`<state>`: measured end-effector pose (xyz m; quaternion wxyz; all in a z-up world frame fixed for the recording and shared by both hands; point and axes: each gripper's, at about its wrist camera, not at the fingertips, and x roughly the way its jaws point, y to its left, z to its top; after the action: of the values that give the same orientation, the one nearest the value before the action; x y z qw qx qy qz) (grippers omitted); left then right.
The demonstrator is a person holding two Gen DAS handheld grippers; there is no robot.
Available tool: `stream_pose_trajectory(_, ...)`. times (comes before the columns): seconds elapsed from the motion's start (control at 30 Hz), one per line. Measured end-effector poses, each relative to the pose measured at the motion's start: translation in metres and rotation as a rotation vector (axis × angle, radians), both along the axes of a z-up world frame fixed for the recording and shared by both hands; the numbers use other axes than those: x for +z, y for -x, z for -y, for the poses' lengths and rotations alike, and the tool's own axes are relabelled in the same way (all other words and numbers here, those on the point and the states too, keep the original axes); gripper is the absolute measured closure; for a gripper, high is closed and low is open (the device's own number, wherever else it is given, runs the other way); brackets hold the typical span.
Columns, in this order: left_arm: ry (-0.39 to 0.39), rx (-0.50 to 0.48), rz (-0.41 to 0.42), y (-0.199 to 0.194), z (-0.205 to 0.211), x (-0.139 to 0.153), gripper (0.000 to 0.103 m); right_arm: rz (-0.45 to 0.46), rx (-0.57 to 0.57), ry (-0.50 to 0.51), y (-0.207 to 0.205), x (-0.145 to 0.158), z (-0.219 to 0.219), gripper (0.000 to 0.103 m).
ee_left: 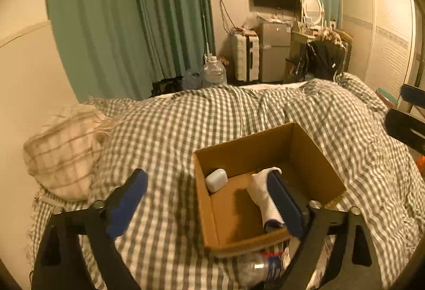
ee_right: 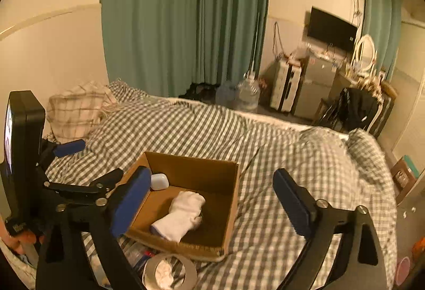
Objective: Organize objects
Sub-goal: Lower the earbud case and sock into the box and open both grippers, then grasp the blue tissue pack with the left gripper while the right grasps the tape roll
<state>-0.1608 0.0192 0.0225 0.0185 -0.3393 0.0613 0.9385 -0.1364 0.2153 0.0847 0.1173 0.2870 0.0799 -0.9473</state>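
An open cardboard box point(ee_left: 308, 154) point(ee_right: 231, 199) sits on the checked bedspread. Inside lie a white sock point(ee_left: 261, 194) point(ee_right: 183, 213) and a small white earbud case point(ee_left: 216, 179) point(ee_right: 159, 181). My left gripper point(ee_left: 209, 199) is open and empty above the box's left wall, its right finger over the sock; it also shows at the left of the right wrist view point(ee_right: 87, 165). My right gripper point(ee_right: 212, 205) is open and empty, its jaws spread wide over the box. A tape roll point(ee_right: 170, 272) and a plastic bottle point(ee_left: 255, 270) lie just in front of the box.
A folded plaid cloth point(ee_left: 63, 154) point(ee_right: 77, 109) lies at the bed's left by the wall. Green curtains point(ee_left: 127, 19), water jugs point(ee_left: 213, 73), a small fridge point(ee_left: 273, 50) and a dresser stand beyond the bed. The bed's right edge drops near a pink object point(ee_right: 402, 272).
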Motion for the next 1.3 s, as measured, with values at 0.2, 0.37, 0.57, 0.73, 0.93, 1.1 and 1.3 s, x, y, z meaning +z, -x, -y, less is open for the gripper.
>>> stream_pose_trajectory(0.2, -0.015, 0.025, -0.025, -0.049, 0.017, 0.018, 0.000, -0.018, 0.022, -0.032, -0.051, 0.023, 0.008, 0.001)
stream_pose_trajectory(0.37, -0.015, 0.058, -0.012, -0.076, 0.023, 0.002, 0.000, 0.043, 0.030, -0.036, -0.077, 0.000, 0.009, 0.001)
stream_pose_trajectory(0.57, 0.006, 0.110, 0.058, -0.092, 0.020, -0.054, 0.000, 0.170, -0.012, -0.030, -0.076, -0.071, 0.010, 0.000)
stream_pose_trajectory(0.73, 0.018, 0.098, 0.179, -0.094, 0.011, -0.106, 0.000, 0.227, -0.077, -0.074, -0.071, -0.124, 0.015, 0.000)
stream_pose_trajectory(0.93, 0.039, 0.008, 0.364, -0.096, -0.013, -0.164, 0.000, 0.254, -0.080, -0.099, -0.070, -0.146, 0.018, 0.001)
stream_pose_trajectory(1.1, -0.055, -0.011, 0.399, -0.092, -0.006, -0.173, 0.005, 0.246, -0.083, -0.087, -0.073, -0.146, 0.015, 0.001)
stream_pose_trajectory(1.3, -0.097, -0.037, 0.404, -0.098, -0.006, -0.170, 0.033, 0.247, -0.078, -0.087, -0.074, -0.148, 0.015, 0.001)
